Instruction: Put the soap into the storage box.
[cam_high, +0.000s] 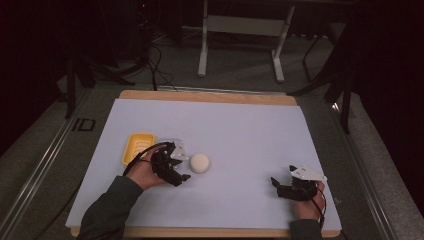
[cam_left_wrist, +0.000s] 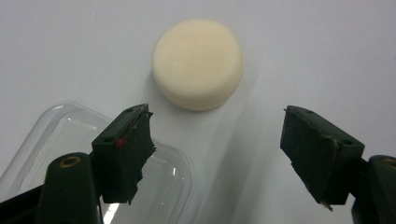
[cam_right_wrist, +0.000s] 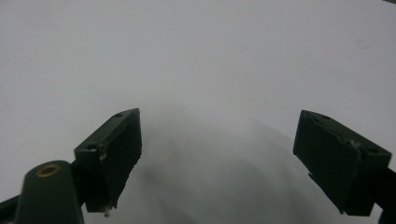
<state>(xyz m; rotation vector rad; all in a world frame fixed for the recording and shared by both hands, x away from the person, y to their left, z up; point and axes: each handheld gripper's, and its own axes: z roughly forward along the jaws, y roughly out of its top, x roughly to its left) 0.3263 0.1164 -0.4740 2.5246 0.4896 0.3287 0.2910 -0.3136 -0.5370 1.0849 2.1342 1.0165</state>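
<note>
Left tool (cam_left_wrist: 217, 140) released, jaws wide, facing smooth round cream soap bar (cam_left_wrist: 197, 63) at upper centre; clear plastic lid (cam_left_wrist: 60, 135) lower left. Right tool (cam_right_wrist: 219, 154) released over matte white surface (cam_right_wrist: 196, 56).

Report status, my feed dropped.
Left gripper open, short of round white soap. Right gripper open, empty. Clear lid under left jaw.

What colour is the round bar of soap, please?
Cream-white soap, best in the left gripper view.
</note>
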